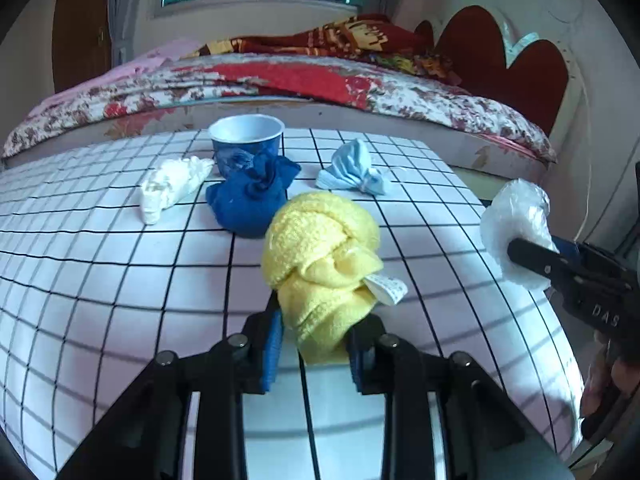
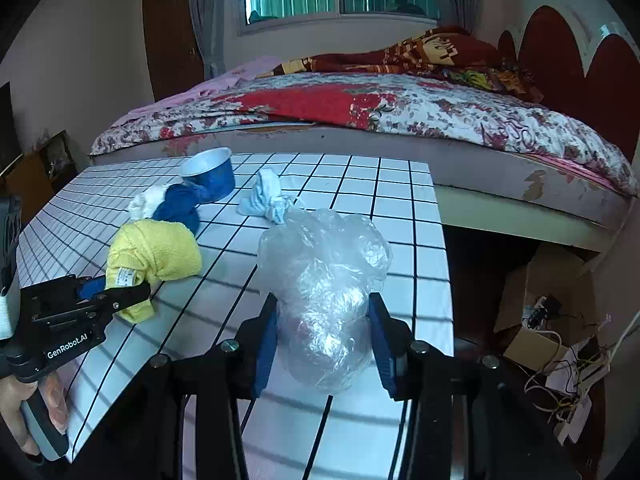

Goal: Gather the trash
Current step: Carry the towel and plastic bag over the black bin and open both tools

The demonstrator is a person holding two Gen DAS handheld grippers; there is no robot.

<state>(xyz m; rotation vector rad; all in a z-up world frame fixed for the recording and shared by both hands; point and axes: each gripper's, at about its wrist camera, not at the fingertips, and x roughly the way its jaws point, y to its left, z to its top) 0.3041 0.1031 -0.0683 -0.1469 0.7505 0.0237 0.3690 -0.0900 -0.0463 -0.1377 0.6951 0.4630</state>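
My left gripper (image 1: pixel 314 334) is shut on the lower end of a knotted yellow cloth (image 1: pixel 320 252), seen from the side as the left gripper (image 2: pixel 132 292) on the yellow cloth (image 2: pixel 156 252). My right gripper (image 2: pixel 322 336) is shut on a crumpled clear plastic bag (image 2: pixel 324 280), its blue pads pressing both sides; in the left wrist view the right gripper (image 1: pixel 516 252) holds the bag (image 1: pixel 516 224) past the table's right edge. On the grid-patterned table (image 1: pixel 100 280) lie a knotted dark blue cloth (image 1: pixel 250 196), a white wad (image 1: pixel 172 186) and a light blue cloth (image 1: pixel 354 170).
A blue paper cup (image 1: pixel 247 138) stands upright at the table's far edge, behind the dark blue cloth. A bed (image 2: pixel 360 120) with a floral cover runs along the far side. Cardboard boxes and cables (image 2: pixel 552 320) sit on the floor right of the table.
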